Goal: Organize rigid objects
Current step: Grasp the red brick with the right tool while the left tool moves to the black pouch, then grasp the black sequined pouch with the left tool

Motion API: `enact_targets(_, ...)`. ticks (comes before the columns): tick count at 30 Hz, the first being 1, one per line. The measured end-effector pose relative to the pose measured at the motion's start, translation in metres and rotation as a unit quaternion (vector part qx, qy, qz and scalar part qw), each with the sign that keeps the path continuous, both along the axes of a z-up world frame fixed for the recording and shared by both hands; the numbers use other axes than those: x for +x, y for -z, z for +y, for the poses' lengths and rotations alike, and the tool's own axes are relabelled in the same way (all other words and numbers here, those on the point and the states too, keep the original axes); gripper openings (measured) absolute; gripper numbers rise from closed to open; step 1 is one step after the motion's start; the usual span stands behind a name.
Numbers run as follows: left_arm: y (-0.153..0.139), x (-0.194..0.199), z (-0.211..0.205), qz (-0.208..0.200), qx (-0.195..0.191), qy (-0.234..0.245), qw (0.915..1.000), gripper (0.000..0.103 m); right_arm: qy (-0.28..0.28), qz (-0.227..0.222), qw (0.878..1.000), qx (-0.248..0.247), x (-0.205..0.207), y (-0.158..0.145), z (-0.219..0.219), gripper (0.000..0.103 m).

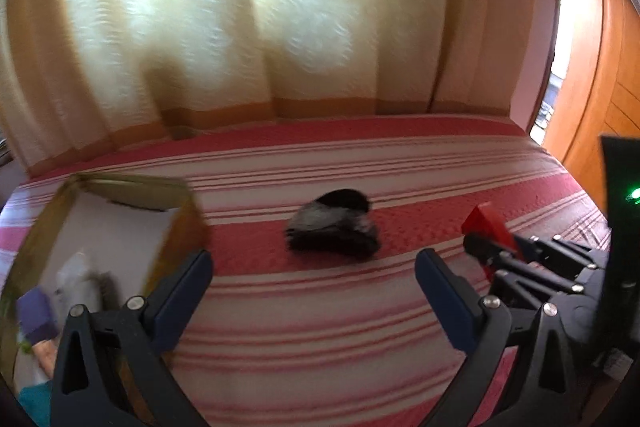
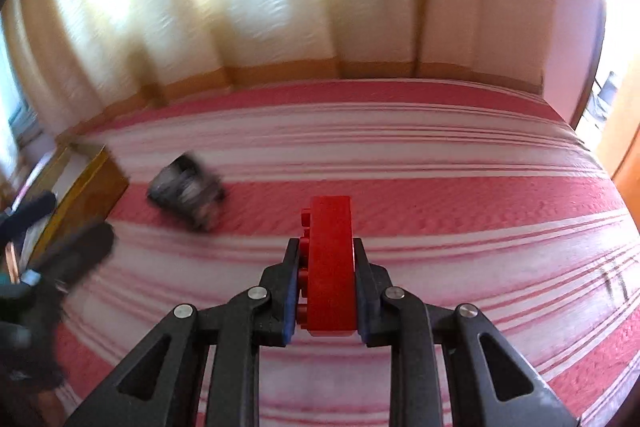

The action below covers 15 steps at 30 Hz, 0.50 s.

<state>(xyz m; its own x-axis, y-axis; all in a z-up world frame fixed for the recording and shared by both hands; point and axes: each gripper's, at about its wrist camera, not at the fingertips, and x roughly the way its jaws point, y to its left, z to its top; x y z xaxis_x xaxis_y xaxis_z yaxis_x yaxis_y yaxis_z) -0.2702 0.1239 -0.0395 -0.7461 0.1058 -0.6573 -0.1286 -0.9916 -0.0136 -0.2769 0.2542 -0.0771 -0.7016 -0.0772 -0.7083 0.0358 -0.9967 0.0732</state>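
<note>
right gripper (image 2: 326, 267) clamps studded red brick (image 2: 331, 267); left gripper (image 1: 312, 283) spread wide

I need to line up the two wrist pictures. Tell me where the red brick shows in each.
Left wrist view: the red brick is at the right edge, in the right gripper.
Right wrist view: the brick is at centre bottom, clamped in the gripper.
Shared landmark: the dark toy on the striped bedspread, beside the box.
</note>
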Motion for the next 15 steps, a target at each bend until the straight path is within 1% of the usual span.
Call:
enact_targets(1, 0.004, -0.008, 0.010, -0.003, -0.012, 0.013, 0.9998, 0.103, 0.010, 0.003, 1.000, 0.003, -0.002, 0.000, 0.006, 0.025)
enact_targets(3, 0.010, -0.019, 0.023, -0.008, -0.033, 0.023, 0.9992, 0.102, 0.017, 0.003, 1.000, 0.002, -0.003, 0.002, 0.012, 0.025)
enact_targets(4, 0.014, -0.026, 0.026, -0.010, -0.035, 0.026, 0.9990, 0.102, 0.017, 0.001, 1.000, -0.001, -0.003, 0.003, 0.014, 0.025)
enact_targets(8, 0.024, -0.048, 0.029, -0.031, -0.024, 0.028, 0.9988, 0.102, 0.019, 0.010, 1.000, -0.005, 0.003, -0.001, 0.019, 0.025)
enact_targets(10, 0.027, -0.055, 0.031, -0.046, -0.021, 0.037, 0.9981, 0.102, 0.015, 0.013, 1.000, -0.008, 0.006, -0.002, 0.021, 0.025)
enact_targets(14, 0.029, -0.063, 0.034, -0.055, -0.023, 0.039, 0.9975, 0.102, 0.015, 0.021, 1.000, -0.011, 0.005, -0.004, 0.020, 0.025)
enact_targets(15, 0.029, -0.064, 0.034, -0.056, -0.023, 0.039, 0.9974, 0.101, 0.015, 0.021, 1.000, -0.011, 0.006, -0.004, 0.020, 0.025)
